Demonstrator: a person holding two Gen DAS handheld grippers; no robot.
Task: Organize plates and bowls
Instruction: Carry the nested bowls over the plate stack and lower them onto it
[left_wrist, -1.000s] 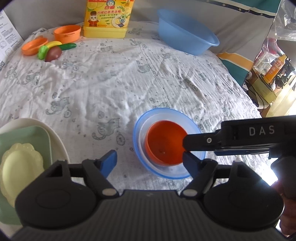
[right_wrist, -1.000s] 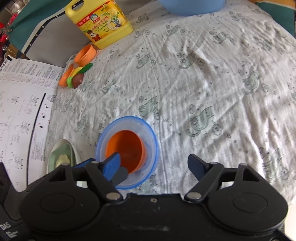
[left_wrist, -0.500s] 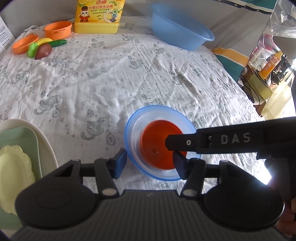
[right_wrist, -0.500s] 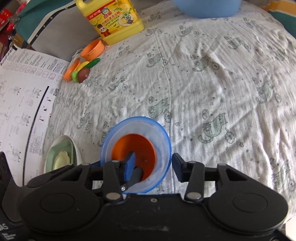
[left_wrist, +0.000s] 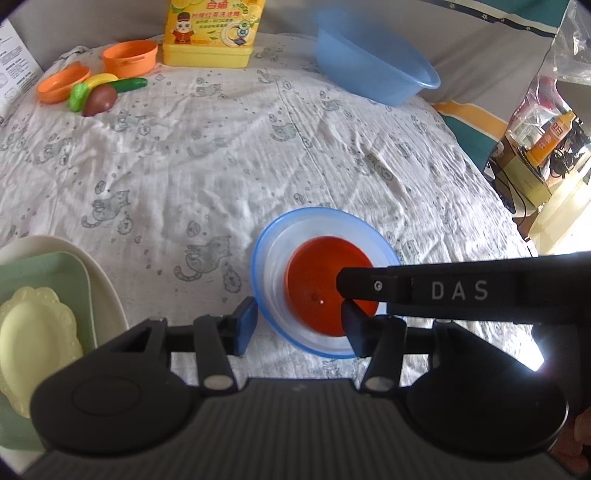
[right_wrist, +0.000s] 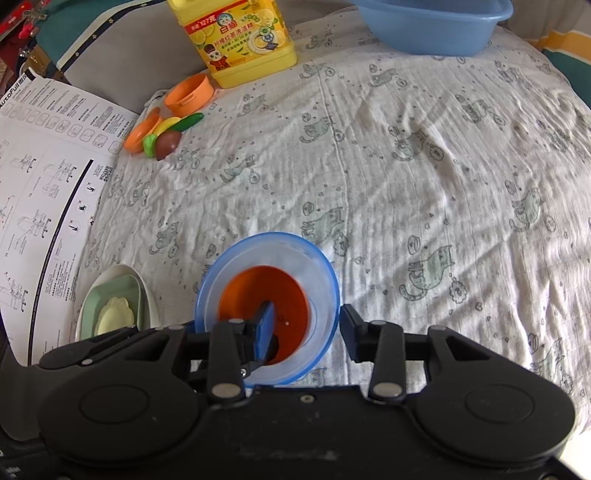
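Left wrist view: the left gripper (left_wrist: 301, 325) is closing on the near-left wall of the blue-rimmed bowl (left_wrist: 266, 273), which holds an orange bowl (left_wrist: 317, 280).

Right wrist view: the right gripper (right_wrist: 308, 328) is closing on the same bowl's right wall.

White letters "DAS" stand on the black arm of the right gripper (left_wrist: 341, 298). The yellow detergent jug (right_wrist: 236, 40) carries a red tag reading "127", with Chinese characters beside it too small to read. The printed instruction sheet (right_wrist: 48, 177) shows "AutoFull" along its edge.
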